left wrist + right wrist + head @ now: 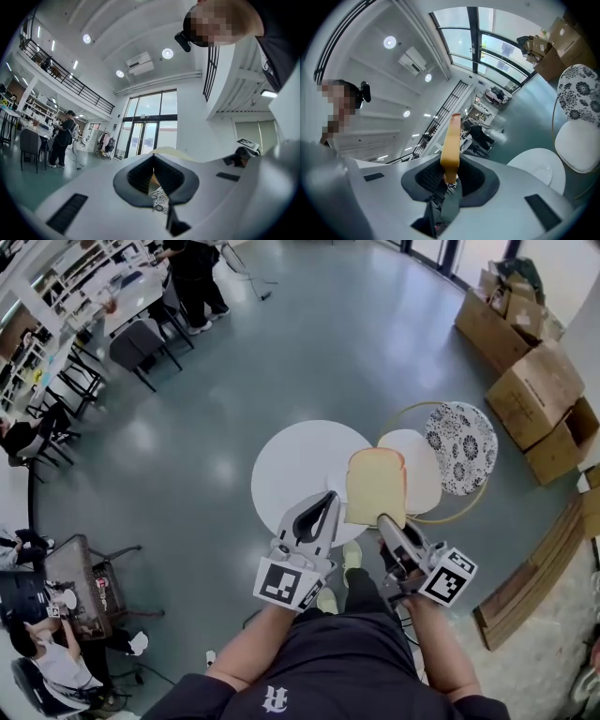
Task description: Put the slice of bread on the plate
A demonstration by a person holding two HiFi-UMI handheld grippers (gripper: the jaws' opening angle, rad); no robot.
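A slice of bread (375, 486) with a tan crust hangs above the floor, and my right gripper (382, 519) is shut on its near edge. In the right gripper view the slice (451, 145) stands edge-on between the pads. Beyond it lies a plain white plate (420, 470) next to a black-and-white patterned plate (461, 446), both inside a thin gold ring (469, 507). My left gripper (328, 498) is shut with nothing in it. Its tip is close to the bread's left edge, over a white round table (291, 474). I cannot tell whether it touches the bread.
Cardboard boxes (534, 381) stand stacked at the right, with flattened cardboard (525, 582) on the floor below them. Chairs (136, 343) and desks line the top left, where a person (195, 277) stands. Another person (47, 652) sits at the lower left.
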